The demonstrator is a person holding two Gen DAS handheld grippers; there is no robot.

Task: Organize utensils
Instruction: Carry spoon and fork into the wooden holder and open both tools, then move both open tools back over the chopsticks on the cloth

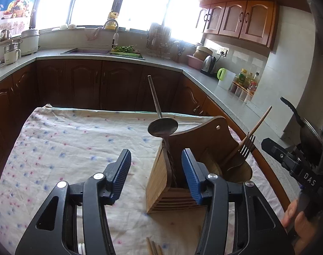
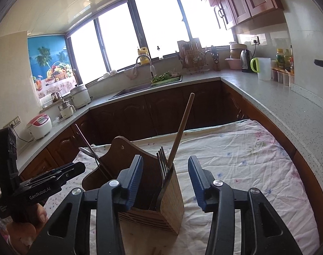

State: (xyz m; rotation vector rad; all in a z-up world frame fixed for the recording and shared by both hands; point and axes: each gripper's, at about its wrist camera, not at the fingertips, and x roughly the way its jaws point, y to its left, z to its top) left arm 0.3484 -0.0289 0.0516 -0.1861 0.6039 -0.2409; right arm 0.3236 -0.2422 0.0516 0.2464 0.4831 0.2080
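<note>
- Left tongs [image 1: 156,175] apart, nothing clamped, straddling the wooden utensil holder [image 1: 161,182] where the steel ladle [image 1: 162,125] leans
- Right tongs [image 2: 165,182] apart too; forks [image 2: 162,159] and wooden spoon [image 2: 180,127] stand sorted

tongs [image 1: 156,174]: black arms | blue ribbed pads | silver screws

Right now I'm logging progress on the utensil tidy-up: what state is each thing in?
Wooden holder: upright on the cloth.
Metal ladle: in the holder, handle up.
Forks: in the holder, tines up.
Wooden utensil: in the holder, leaning.
Left gripper: open, empty.
Right gripper: open, empty.
</note>
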